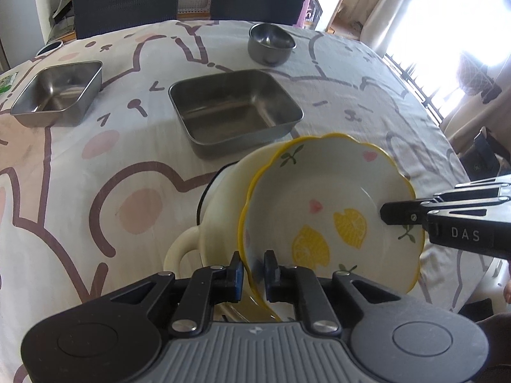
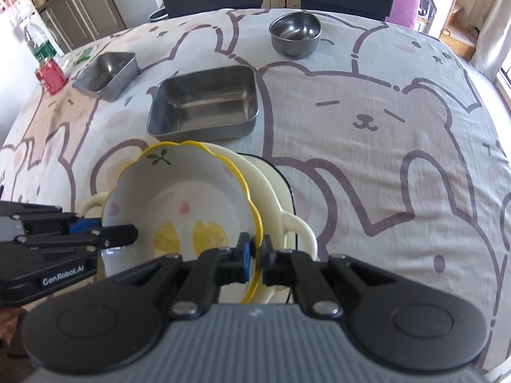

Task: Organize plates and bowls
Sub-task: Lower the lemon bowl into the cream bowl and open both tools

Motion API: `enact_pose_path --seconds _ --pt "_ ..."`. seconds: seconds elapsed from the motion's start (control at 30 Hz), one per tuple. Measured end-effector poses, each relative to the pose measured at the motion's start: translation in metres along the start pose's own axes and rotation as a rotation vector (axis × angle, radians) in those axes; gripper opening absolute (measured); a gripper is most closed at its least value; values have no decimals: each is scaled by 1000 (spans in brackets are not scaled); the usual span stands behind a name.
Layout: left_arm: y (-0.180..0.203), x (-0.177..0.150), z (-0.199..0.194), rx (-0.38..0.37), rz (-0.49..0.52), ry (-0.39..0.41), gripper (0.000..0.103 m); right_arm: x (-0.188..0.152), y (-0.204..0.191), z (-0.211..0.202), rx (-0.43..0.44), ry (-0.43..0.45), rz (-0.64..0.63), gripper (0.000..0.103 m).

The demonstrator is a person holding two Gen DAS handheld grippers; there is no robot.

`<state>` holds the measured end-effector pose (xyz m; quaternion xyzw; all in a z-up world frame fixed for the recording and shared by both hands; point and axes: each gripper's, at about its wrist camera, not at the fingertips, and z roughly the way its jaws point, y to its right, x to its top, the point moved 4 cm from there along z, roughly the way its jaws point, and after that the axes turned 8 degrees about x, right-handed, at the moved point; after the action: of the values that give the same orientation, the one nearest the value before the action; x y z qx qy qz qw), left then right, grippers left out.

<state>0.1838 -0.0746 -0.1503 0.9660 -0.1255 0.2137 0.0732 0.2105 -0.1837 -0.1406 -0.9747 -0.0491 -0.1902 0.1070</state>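
Note:
A lemon-patterned plate (image 1: 319, 191) (image 2: 185, 185) with a wavy yellow rim lies tilted in a cream dish (image 1: 223, 198) (image 2: 274, 191) that has loop handles. Beneath them, a dark mat edge shows on the bear-print cloth. My left gripper (image 1: 254, 268) (image 2: 118, 228) straddles the plate's near-left rim, and a sliver of gap shows beside the inner finger. On the opposite rim my right gripper (image 2: 255, 249) (image 1: 388, 214) is clamped tight, with the blue pad inside the plate and the other finger outside.
Behind the dish stands a large square steel tray (image 1: 236, 108) (image 2: 204, 105). A smaller steel tray (image 1: 57, 92) (image 2: 105, 73) lies far left and a round steel bowl (image 1: 271, 43) (image 2: 295, 33) at the back. A red can (image 2: 51, 75) sits at the left edge. Two dark chairs stand beyond the table.

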Motion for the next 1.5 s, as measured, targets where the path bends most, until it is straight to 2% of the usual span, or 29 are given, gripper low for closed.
enact_pose_path --seconds 0.7,1.13,1.5 --pt "2 -4 6 8 67 -16 15 2 1 8 -30 -14 -25 8" --pt "0 -5 3 -1 65 -10 15 1 1 18 -44 -44 -42 9" --pt "-4 -4 -1 -13 48 -1 15 2 6 24 -15 -56 -14 9"
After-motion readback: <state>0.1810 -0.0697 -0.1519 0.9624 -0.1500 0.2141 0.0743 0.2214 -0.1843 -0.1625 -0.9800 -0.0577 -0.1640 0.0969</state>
